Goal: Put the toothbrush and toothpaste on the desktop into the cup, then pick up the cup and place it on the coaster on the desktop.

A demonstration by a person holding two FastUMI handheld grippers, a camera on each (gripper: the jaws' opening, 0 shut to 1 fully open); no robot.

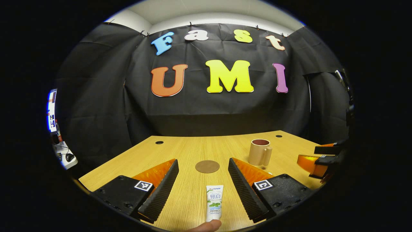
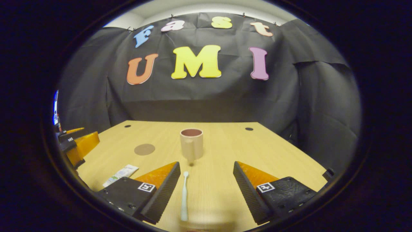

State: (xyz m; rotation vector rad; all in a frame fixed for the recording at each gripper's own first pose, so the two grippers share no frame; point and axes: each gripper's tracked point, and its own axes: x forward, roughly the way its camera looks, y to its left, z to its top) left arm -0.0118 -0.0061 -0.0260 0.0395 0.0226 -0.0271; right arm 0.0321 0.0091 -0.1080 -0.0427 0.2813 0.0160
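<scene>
A white toothpaste tube (image 1: 214, 201) lies flat on the wooden desktop between the fingers of my open left gripper (image 1: 203, 161), touching neither finger. The round brown coaster (image 1: 207, 166) sits just beyond the tube. A beige cup (image 1: 259, 152) stands upright to the right of the coaster, handle toward me. In the right gripper view a pale toothbrush (image 2: 184, 196) lies lengthwise between the fingers of my open right gripper (image 2: 206, 163), nearer its left finger. The cup (image 2: 191, 144) stands straight ahead of it, with the coaster (image 2: 144, 149) and the toothpaste tube (image 2: 121, 175) to the left.
The wooden table (image 1: 180, 145) has cable holes near its back corners and ends at the black cloth wall. The right gripper (image 1: 317, 154) shows at the right edge of the left gripper view, the left gripper (image 2: 75, 143) at the left edge of the right gripper view. A fingertip (image 1: 206, 227) shows at the tube's near end.
</scene>
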